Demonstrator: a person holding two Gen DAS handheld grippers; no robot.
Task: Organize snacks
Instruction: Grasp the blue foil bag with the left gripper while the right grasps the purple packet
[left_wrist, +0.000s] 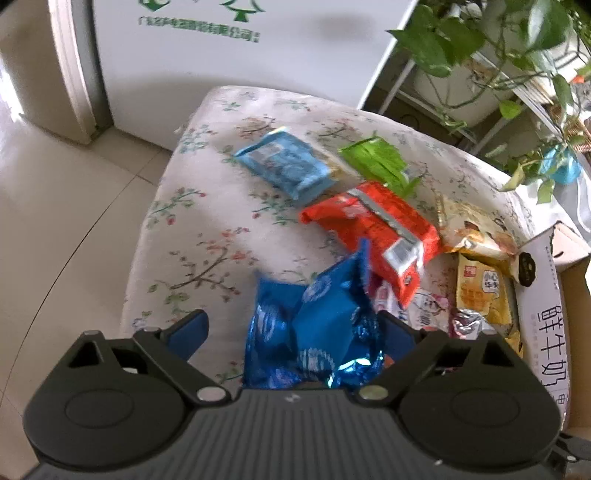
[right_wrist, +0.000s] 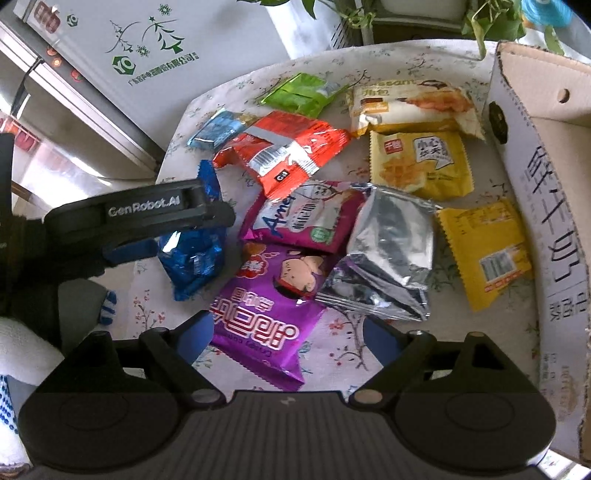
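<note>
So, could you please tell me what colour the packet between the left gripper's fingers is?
Shiny blue packet, clearest in the left wrist view.

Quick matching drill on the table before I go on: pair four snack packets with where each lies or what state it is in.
Things:
1 dark blue packet
2 silver foil packet
3 green packet
4 purple packet

Places:
a far end of the table
b between the left gripper's open jaws
c nearest the right gripper
d between the pink packet and the yellow packet

Pairs: 1-b, 2-d, 3-a, 4-c

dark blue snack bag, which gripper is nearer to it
Left. The left gripper has the dark blue snack bag between its open fingers; the right gripper sits beside it, straddling the purple packet.
</note>
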